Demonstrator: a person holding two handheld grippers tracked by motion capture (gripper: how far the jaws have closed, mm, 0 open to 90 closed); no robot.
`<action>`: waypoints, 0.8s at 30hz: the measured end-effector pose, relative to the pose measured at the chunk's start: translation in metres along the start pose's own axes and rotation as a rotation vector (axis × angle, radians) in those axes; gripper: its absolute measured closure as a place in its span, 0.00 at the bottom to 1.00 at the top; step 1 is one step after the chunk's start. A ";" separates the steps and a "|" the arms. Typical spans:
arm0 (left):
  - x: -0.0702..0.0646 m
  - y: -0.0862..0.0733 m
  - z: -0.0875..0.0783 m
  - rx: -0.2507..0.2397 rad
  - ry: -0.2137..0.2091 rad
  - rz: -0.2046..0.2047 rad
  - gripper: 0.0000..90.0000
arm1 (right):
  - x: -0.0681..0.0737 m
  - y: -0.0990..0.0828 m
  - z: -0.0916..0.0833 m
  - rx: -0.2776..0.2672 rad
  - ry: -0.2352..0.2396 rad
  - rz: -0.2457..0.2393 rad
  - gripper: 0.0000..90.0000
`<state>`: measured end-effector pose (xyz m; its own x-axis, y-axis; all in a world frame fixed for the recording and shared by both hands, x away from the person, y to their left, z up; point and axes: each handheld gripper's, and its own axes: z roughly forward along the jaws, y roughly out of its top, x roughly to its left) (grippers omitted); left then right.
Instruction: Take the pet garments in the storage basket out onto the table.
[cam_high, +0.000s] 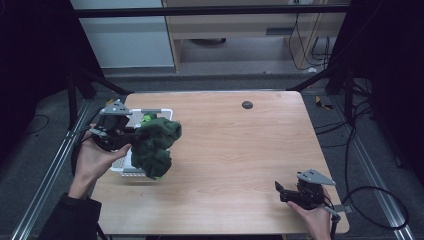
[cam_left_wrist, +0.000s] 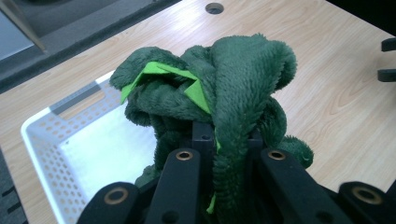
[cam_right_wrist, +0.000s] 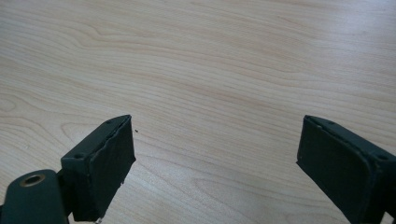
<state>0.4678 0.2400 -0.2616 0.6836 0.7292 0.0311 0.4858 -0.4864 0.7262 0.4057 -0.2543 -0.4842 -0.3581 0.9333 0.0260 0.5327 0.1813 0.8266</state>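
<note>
A pale wooden table (cam_high: 235, 165) with rounded corners carries the whole scene, a small dark round hole (cam_high: 247, 105) near its far edge and dark floor and cables beyond it. At the table's left edge sits a white perforated basket (cam_high: 131, 170), its floor bare in the left gripper view (cam_left_wrist: 100, 154). Above the basket's near right corner hangs a dark green fleecy cloth (cam_high: 157, 145), bunched into a loose bundle with flashes of bright green lining. In the high view its long axis runs roughly from the far right, where a rounded lobe points toward the table's middle, down to the near left, where its lower end droops over the basket's rim. In the left gripper view the cloth (cam_left_wrist: 219, 93) rises as a heap ahead of the jaws, one thick fold running straight back between them.

The left gripper (cam_high: 131, 134), in a hand coming from the lower left, has its black jaws closed tight on that fold, the fabric squeezed between them (cam_left_wrist: 229, 154).

The right gripper (cam_high: 280, 192) rests low at the table's near right corner, well apart from the cloth. Its jaws stand wide apart over bare wood (cam_right_wrist: 215, 154), with nothing between them and touching nothing.
</note>
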 end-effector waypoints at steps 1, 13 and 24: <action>-0.004 0.003 0.002 -0.002 -0.008 0.006 0.92 | 0.000 0.000 -0.001 -0.003 -0.001 0.005 0.12; -0.034 0.027 0.023 0.032 -0.055 0.086 0.92 | -0.002 0.000 -0.003 -0.008 -0.005 0.013 0.12; -0.056 0.042 0.052 0.067 -0.096 0.151 0.92 | -0.005 0.000 -0.005 -0.022 -0.021 0.011 0.12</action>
<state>0.4787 0.1538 -0.2682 0.7991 0.5973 0.0685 0.4062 -0.6203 0.6710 0.4038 -0.2602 -0.4818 -0.3361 0.9415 0.0240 0.5198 0.1641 0.8384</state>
